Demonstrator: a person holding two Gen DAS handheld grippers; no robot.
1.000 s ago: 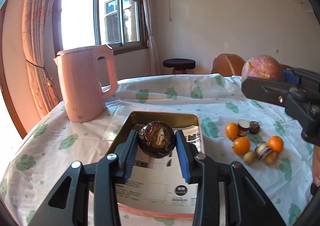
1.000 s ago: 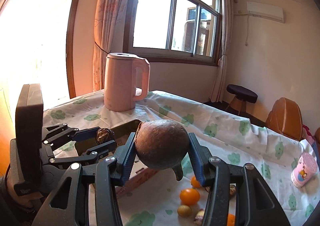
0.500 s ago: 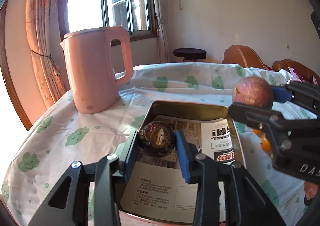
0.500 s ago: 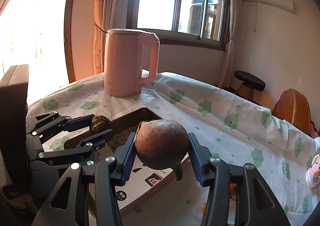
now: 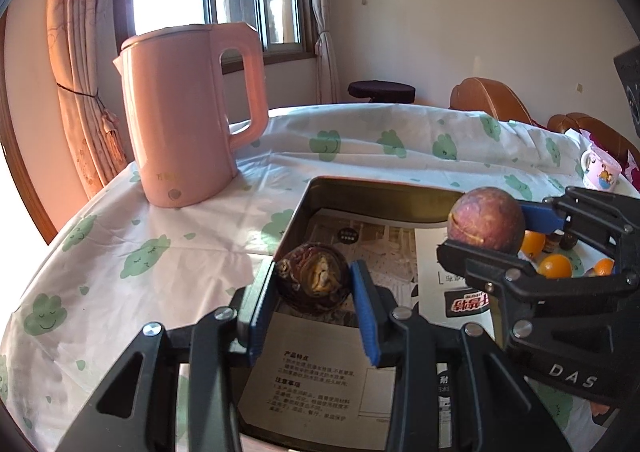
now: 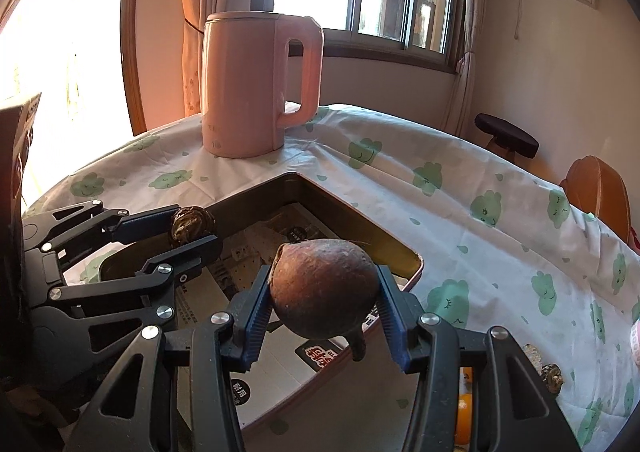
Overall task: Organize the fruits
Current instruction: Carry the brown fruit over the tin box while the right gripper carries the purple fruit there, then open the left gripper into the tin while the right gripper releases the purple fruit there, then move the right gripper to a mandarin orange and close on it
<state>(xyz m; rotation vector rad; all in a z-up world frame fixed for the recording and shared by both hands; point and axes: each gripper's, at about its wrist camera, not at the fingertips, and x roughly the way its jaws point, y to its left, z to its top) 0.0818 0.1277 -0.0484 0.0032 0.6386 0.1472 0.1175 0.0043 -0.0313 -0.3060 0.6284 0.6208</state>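
A small dark wrinkled fruit (image 5: 314, 278) sits between the blue pads of my left gripper (image 5: 314, 288), which is shut on it just above the left side of the metal tin (image 5: 376, 187). The tin is lined with printed paper. My right gripper (image 6: 324, 302) is shut on a larger round purple-brown fruit (image 6: 324, 292) over the tin's (image 6: 360, 217) near right part. In the left wrist view that larger fruit (image 5: 486, 221) hangs at the right, above the paper. In the right wrist view the left gripper (image 6: 190, 230) reaches in from the left with the small fruit (image 6: 192, 223).
A pink kettle (image 5: 188, 111) stands on the cloud-print tablecloth behind the tin's left corner. Oranges (image 5: 554, 266) and small dark fruits lie on the cloth right of the tin. A pink cup (image 5: 600, 169) stands at the far right. Wooden chairs and a stool are beyond the table.
Both grippers have come down and forward over the tin with their fruits still held. The right gripper's fruit now hangs low over the tin's right side. The kettle looks nearer.
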